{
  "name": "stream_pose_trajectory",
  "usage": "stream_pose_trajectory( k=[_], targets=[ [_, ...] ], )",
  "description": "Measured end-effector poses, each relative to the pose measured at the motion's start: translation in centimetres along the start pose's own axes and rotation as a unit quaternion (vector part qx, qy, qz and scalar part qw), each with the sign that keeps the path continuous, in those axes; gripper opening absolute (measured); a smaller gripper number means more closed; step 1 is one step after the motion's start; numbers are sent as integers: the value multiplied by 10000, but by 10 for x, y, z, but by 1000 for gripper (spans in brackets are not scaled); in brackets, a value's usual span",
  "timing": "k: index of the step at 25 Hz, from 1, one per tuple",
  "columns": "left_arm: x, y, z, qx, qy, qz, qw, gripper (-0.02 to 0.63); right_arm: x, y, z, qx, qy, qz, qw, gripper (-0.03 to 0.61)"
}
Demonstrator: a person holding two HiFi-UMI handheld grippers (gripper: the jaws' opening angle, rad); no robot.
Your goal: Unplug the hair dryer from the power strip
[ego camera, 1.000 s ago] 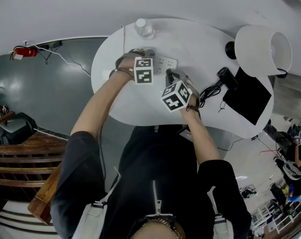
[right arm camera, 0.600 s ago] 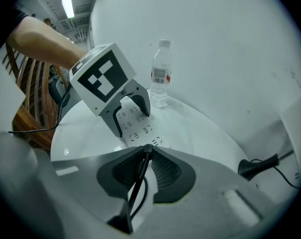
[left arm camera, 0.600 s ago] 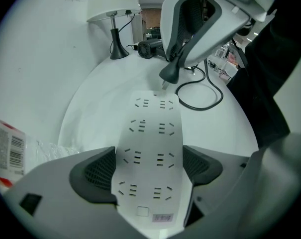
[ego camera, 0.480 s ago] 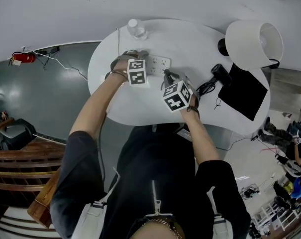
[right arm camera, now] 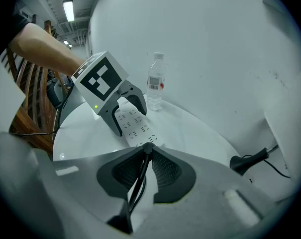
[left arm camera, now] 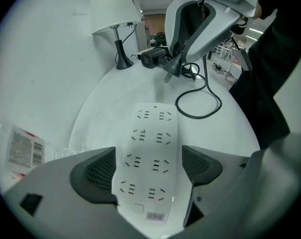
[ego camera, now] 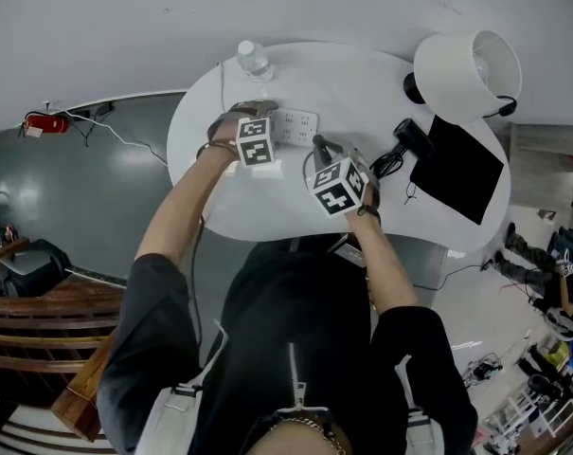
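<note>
Now, with the left claw (left arm camera: 149,166) clamped on the white oblong power strip (left arm camera: 151,128) on the white round bench (left arm camera: 105,108), the right claw (right arm camera: 146,149), gripping the black hair-dryer plug (left arm camera: 170,73) clear of the sockets, should draw it straight away.

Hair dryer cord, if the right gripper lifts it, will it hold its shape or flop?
Likely floppy: the cord lies in a loose loop on the table. Being thin, it probably weighs little and would trail limply below the right gripper.
</note>
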State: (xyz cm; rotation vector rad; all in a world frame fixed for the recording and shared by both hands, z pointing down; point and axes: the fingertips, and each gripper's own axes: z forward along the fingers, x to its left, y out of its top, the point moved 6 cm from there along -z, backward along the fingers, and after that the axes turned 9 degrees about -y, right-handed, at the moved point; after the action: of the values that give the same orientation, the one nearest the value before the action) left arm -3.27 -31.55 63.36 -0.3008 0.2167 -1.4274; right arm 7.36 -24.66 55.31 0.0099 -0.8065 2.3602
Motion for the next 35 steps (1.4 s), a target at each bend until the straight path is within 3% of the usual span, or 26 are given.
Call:
stream_pose_trajectory(
  k=[10,11,14,15,19,27,35],
  targets=[
    [-18,10,-45,-950,700,-392,9922,389,2,0,-19,-324,-127,118,9993,54],
    [-20,9,-50,-1002,769,-446,9910,368,3,1,-21,-359,-135,127,9992,54],
    [-28,5,-67,-1246,1082,-597,9845,154,7,3,-27,-458,-142,124,9988,54],
    [-31,4,-72,-1344,1182,-659,9816,112,9,4,-29,-488,-146,126,9986,54],
    [-48,0,-91,-1624,1445,-871,9722,24,15,5,-38,-629,-118,177,9978,54],
    [-78,-5,-120,-2016,1823,-1208,9547,12,24,2,-51,-813,-138,191,9964,54],
    [-102,-12,-130,-2176,1936,-1297,9478,12,32,4,-58,-875,-160,187,9959,52]
  ],
)
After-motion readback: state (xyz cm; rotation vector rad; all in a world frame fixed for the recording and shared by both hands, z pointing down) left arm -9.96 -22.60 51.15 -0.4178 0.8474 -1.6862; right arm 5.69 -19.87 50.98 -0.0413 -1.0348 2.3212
